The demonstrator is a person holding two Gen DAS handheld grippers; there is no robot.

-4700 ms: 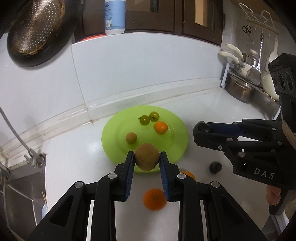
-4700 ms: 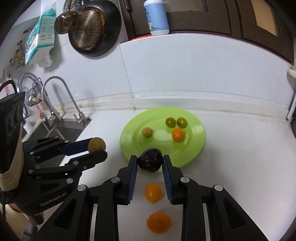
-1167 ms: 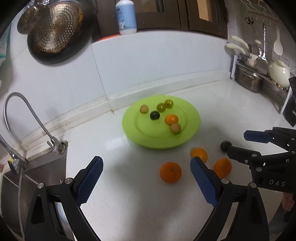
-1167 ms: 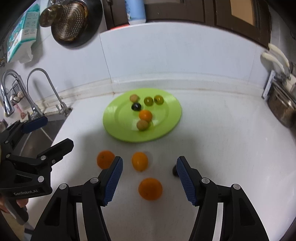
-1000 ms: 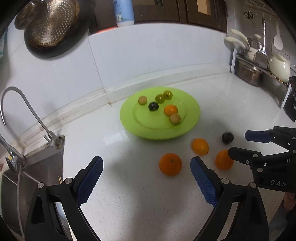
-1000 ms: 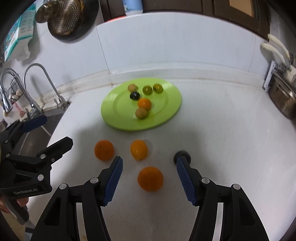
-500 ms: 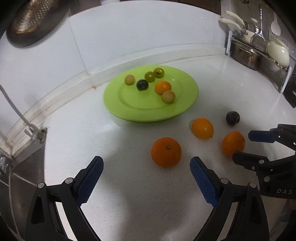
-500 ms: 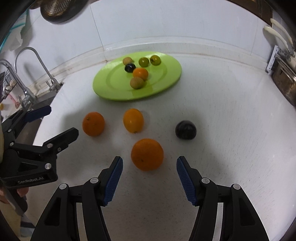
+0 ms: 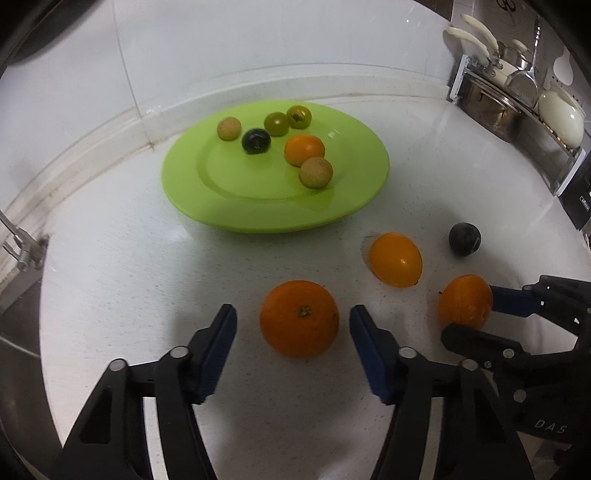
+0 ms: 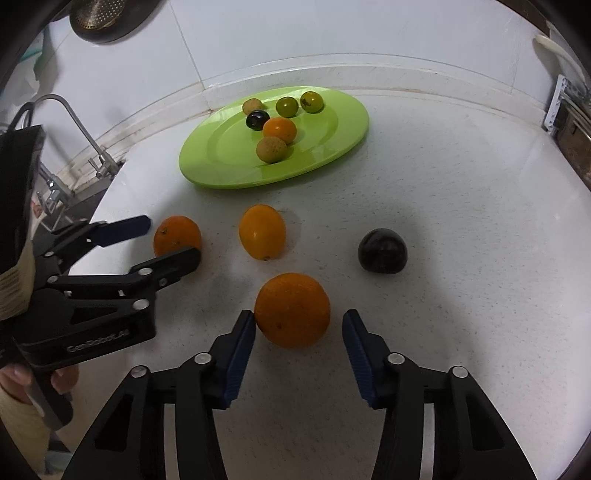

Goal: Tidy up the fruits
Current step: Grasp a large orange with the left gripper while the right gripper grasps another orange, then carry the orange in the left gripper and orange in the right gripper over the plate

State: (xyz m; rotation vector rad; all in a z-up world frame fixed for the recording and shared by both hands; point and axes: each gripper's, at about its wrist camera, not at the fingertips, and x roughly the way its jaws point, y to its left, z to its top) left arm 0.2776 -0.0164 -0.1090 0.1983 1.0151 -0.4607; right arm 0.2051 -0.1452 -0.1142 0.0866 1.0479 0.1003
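Note:
A green plate holds several small fruits on the white counter. Three oranges and a dark plum lie in front of it. My left gripper is open, its pads either side of one orange, not touching; it also shows in the right wrist view. My right gripper is open around another orange, the left pad at its skin. A third, oval orange lies between.
A sink and tap lie at the counter's left edge. A rack with pots and utensils stands at the back right. A pan hangs on the wall.
Both grippers have come down and forward to the counter and narrowed, each now straddling an orange. Earlier each put a held fruit on the plate.

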